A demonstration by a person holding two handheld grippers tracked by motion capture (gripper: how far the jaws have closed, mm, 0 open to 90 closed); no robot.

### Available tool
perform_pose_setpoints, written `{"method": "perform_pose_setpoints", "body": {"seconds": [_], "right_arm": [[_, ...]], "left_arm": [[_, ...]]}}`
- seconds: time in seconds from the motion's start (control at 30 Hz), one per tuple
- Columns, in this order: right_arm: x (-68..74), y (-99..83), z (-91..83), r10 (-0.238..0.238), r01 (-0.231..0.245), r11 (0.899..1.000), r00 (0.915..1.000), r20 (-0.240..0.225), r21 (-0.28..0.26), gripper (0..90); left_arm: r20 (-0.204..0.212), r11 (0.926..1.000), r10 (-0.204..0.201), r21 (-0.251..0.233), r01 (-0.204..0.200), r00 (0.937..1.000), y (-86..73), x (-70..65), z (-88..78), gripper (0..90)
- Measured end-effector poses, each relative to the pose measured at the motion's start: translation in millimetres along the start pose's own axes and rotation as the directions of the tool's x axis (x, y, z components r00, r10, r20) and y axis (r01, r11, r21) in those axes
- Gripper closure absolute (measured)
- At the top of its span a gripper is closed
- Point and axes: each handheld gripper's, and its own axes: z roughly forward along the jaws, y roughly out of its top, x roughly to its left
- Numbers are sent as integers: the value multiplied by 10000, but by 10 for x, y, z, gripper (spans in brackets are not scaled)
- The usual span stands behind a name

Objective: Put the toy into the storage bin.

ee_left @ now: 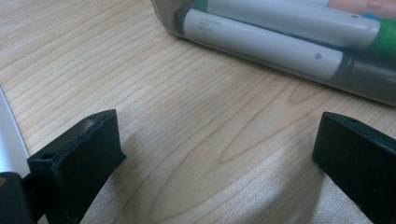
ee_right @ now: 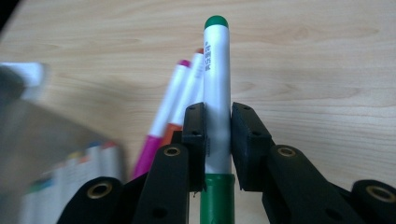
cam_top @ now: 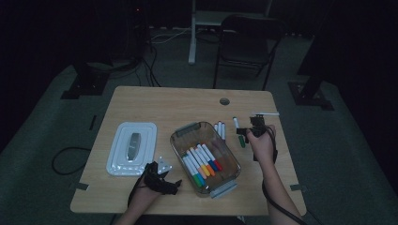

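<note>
A green-capped white marker (ee_right: 217, 70) stands between the pads of my right gripper (ee_right: 217, 112), which is shut on its barrel. In the high view that gripper (cam_top: 251, 131) hovers right of the clear container (cam_top: 180, 136) with the marker (cam_top: 242, 141) in it. The container holds several coloured markers (cam_top: 202, 161). A pink marker (ee_right: 168, 102) and an orange one lie on the table beyond the jaws. My left gripper (cam_top: 174, 186) rests low at the container's near left corner. Its jaws (ee_left: 219, 154) stand wide open over bare wood, facing the container wall (ee_left: 280, 70).
A white lid (cam_top: 131, 147) lies left of the container, its edge (ee_left: 9, 135) close to my left jaw. Loose markers (cam_top: 220, 129) lie beside the container's far right. A cable hole (cam_top: 224, 101) sits near the table's far edge. A folding chair (cam_top: 246, 42) stands behind the table.
</note>
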Motion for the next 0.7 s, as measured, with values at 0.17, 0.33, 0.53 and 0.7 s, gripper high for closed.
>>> {"method": "perform_pose_setpoints", "body": {"seconds": [0.17,0.33,0.53,0.7], "right_arm": [[193,-4,-309,-534,514,9980,9971,-545,-375,765],[420,-29,-555,-1056,992,9933,9874,-1177,-592,764],[728,-87,-763,-1760,1627,9832,9647,-1959,-824,765],[1005,-166,-800,-2306,2244,9730,9385,-2569,-536,765]], "left_arm": [[3,10000,-5,1,5,10000,0,0,0,19],[-12,10000,7,-12,-7,10000,0,1,1,19],[-1,10000,1,0,-1,10000,1,0,0,19],[0,10000,13,6,-13,10000,1,1,-1,19]]}}
